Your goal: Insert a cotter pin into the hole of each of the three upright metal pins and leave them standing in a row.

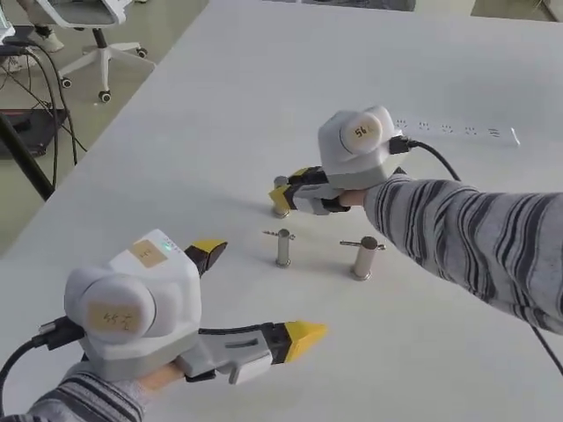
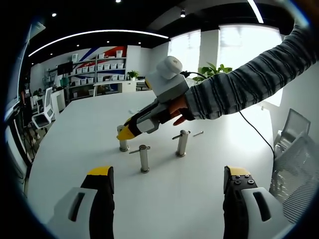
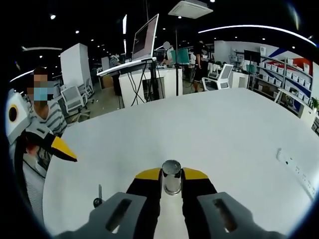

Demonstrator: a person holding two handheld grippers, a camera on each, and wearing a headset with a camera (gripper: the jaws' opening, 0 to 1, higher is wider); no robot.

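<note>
A white table (image 1: 220, 114) with three short upright metal pins in a loose row. The right gripper (image 1: 287, 192), reaching in from 3 o'clock on a striped sleeve (image 1: 466, 242), has its yellow-tipped jaws closed on the held pin (image 1: 281, 184), at 11 o'clock from the middle pin (image 1: 283, 251). It is probably steadying the pin or nudging it into line. The right gripper view looks down on this pin's round top (image 3: 171, 175), snug between the jaws. The middle pin and the end pin (image 1: 363, 259), at its 3 o'clock, each carry a cotter (image 1: 278, 234) crosswise near the top. The left gripper (image 1: 257, 290) hovers at 7 o'clock, jaws spread wide and holding nothing, seemingly waiting. In its view a loose cotter (image 2: 198, 133) seems to lie beyond the end pin; it is thin and hard to confirm. The jaws cover the held pin's hole, so whether it has a cotter cannot be told. A power strip (image 1: 457, 130) lies towards 1 o'clock.
</note>
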